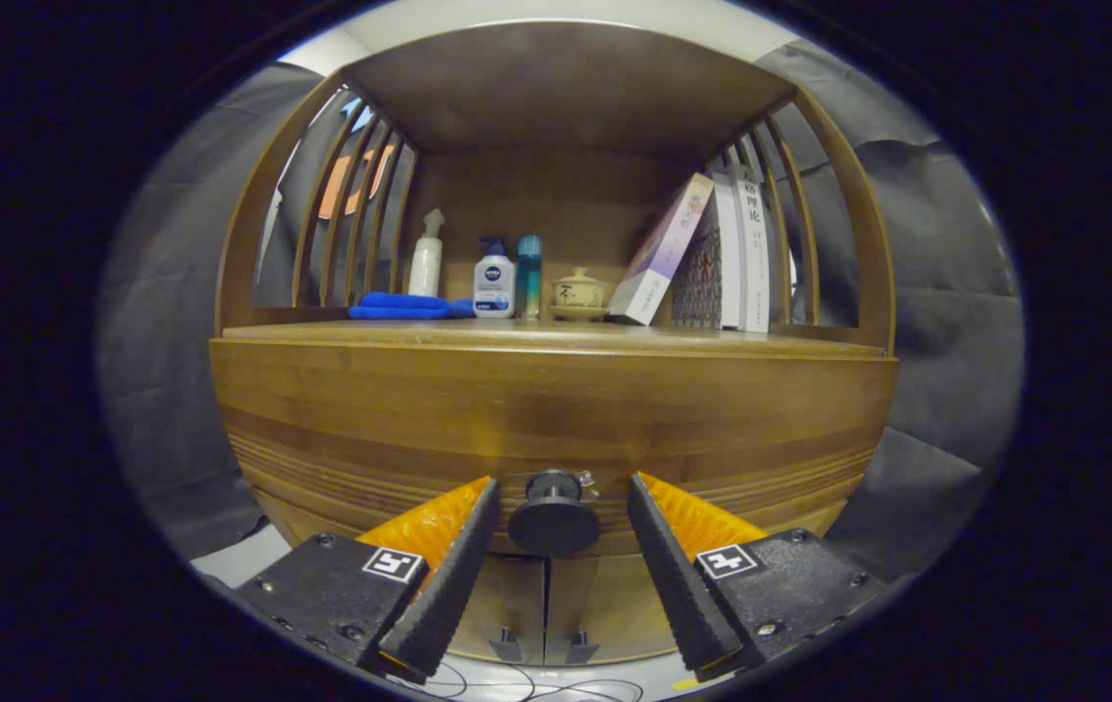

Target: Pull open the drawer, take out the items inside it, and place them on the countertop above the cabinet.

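Gripper [556,487] fingers [448,575] spread apart

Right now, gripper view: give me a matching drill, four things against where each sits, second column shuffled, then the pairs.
Things:
1. drawer knob
2. blue cloth
3. lidded cup
4. books

Places:
A. leaning against the slats at the right end of the countertop
B. between the open fingers of the gripper, neither finger touching it
C. folded flat at the left end of the countertop, in front of the spray bottle
D. mid-countertop, between the teal bottle and the books

Pairs: 1-B, 2-C, 3-D, 4-A
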The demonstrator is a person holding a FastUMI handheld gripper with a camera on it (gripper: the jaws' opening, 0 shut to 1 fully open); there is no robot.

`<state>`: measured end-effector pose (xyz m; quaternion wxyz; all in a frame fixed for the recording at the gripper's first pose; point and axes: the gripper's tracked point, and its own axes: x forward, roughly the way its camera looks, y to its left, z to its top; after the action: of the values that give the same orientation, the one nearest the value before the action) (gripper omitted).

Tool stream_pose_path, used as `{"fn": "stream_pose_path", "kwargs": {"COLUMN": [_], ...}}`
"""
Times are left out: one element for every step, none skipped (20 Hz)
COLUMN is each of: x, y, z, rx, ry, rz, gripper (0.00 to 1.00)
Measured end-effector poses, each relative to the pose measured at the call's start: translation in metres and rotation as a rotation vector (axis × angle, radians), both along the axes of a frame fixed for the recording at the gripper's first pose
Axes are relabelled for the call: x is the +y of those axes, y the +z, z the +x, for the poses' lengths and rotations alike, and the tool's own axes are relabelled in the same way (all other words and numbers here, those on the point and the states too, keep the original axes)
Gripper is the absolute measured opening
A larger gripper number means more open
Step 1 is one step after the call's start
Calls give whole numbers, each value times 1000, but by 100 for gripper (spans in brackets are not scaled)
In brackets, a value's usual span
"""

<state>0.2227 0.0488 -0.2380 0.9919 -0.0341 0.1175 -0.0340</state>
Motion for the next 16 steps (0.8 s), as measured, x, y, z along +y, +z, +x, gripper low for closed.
{"fn": "stream_pose_path", "kwargs": {"x": [0,-1,-1,1,4,4,5,5,5,4,4,4,5,5,5,5], "y": [0,1,0,-1,-2,-2,0,0,-1,-2,-1,-1,-1,-1,-1,-1], "z": [2,3,1,0,0,0,-2,-1,0,-2,0,-2,-2,-2,-2,-2], "rx": [2,-9,-9,-8,-7,-6,-2,0,2,6,13,20,25,27,29,31], "ry": [-4,-8,-8,-2,2,2,3,6,11,15,15,14,15,16,20,24], "rz": [5,9,16,31,44,55,60,64,66,61,60,62,64,65,64,63], "gripper": [84,83,80,78,71,63,57,51,50,49,47,46,45,44,43,43]}}
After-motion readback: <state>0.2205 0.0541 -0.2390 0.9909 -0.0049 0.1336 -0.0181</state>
